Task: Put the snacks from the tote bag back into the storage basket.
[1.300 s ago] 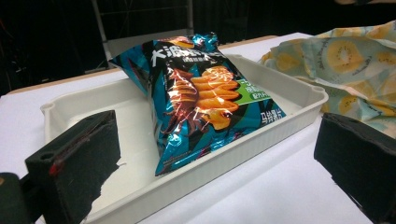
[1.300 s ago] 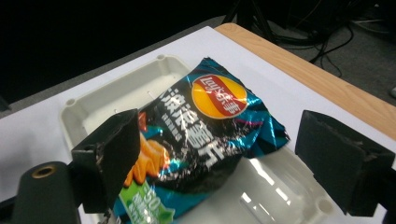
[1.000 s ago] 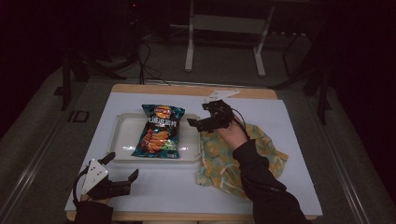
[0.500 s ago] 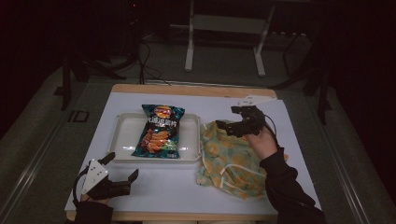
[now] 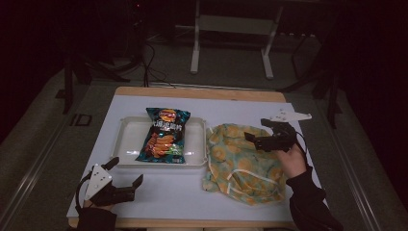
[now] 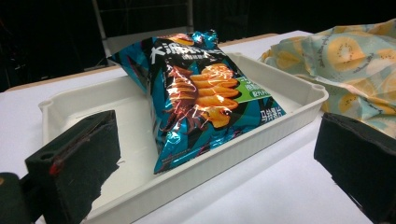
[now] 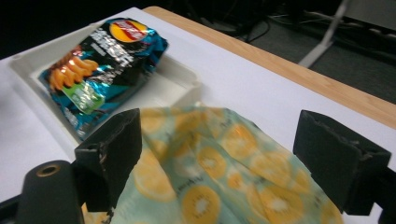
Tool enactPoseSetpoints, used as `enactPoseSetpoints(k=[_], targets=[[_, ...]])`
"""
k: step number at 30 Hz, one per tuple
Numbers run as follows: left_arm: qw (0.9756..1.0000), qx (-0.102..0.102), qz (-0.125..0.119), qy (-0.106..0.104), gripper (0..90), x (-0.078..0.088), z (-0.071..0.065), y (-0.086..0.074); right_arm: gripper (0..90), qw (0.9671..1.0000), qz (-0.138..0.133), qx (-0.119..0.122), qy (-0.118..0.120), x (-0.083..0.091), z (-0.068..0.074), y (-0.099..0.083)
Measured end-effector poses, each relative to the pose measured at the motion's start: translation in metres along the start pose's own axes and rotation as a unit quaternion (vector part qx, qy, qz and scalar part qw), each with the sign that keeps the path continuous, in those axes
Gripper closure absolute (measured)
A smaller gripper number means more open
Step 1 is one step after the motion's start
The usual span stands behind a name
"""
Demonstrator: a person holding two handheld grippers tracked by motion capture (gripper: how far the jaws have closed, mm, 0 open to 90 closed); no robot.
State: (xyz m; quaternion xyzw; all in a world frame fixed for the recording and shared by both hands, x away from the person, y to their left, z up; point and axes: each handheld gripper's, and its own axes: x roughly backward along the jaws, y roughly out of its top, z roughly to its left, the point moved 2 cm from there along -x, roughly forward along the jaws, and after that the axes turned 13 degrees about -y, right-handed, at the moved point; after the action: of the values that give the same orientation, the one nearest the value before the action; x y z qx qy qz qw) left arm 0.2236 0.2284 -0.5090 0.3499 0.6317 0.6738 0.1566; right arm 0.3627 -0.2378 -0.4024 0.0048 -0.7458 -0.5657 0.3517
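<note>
A blue bag of chips [image 5: 164, 134] [image 6: 196, 98] [image 7: 100, 60] lies in a white tray [image 5: 127, 142] [image 6: 261, 135] [image 7: 180, 86] left of centre on the table. To its right a crumpled cloth bag with a yellow fruit print [image 5: 243, 163] [image 6: 355, 65] [image 7: 210, 172] lies on the white tabletop. My right gripper [image 5: 262, 134] [image 7: 217, 154] hovers open over the cloth bag's far right part, nothing between its jaws. My left gripper [image 5: 126, 172] [image 6: 215, 177] rests open near the front left edge, pointed at the tray.
The white tabletop [image 5: 168, 197] has a wooden far edge [image 5: 202, 93]. Beyond it stand a metal stand [image 5: 231, 43] and cables on a dark floor.
My right gripper has moved from the tray's right side, rightward across the cloth bag to its far right part. The left gripper has stayed put.
</note>
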Motion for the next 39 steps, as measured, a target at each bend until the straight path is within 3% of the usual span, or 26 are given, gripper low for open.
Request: enactPoseSetpoints(k=[9, 17, 19, 23, 26, 35, 39], targets=[[1.0, 0.001, 0.002, 0.001, 0.9, -0.001, 0.0, 0.0, 15.8, 0.9991, -0.014, -0.025, -0.032, 0.019, -0.023, -0.035], [1.0, 0.0, 0.004, 0.0, 0.9, -0.001, 0.0, 0.0, 15.8, 0.9946, -0.035, -0.05, -0.084, 0.032, -0.044, -0.066], [1.0, 0.0, 0.004, 0.0, 0.9, -0.001, 0.0, 0.0, 15.8, 0.9922, -0.044, -0.053, -0.103, 0.035, -0.049, -0.072], [1.0, 0.0, 0.004, 0.0, 0.9, -0.002, 0.0, 0.0, 15.8, 0.9887, -0.048, -0.078, -0.119, 0.04, -0.06, -0.085], [1.0, 0.0, 0.004, -0.001, 0.8, -0.002, 0.0, 0.0, 15.7, 0.9857, -0.052, -0.079, -0.14, 0.045, -0.066, -0.092], [1.0, 0.0, 0.004, -0.003, 0.9, -0.002, 0.0, 0.0, 15.0, 0.971, -0.065, -0.115, -0.199, 0.06, -0.078, -0.11], [1.0, 0.0, 0.003, -0.002, 0.8, -0.001, 0.0, 0.0, 14.8, 0.967, -0.065, -0.132, -0.208, 0.065, -0.082, -0.116]])
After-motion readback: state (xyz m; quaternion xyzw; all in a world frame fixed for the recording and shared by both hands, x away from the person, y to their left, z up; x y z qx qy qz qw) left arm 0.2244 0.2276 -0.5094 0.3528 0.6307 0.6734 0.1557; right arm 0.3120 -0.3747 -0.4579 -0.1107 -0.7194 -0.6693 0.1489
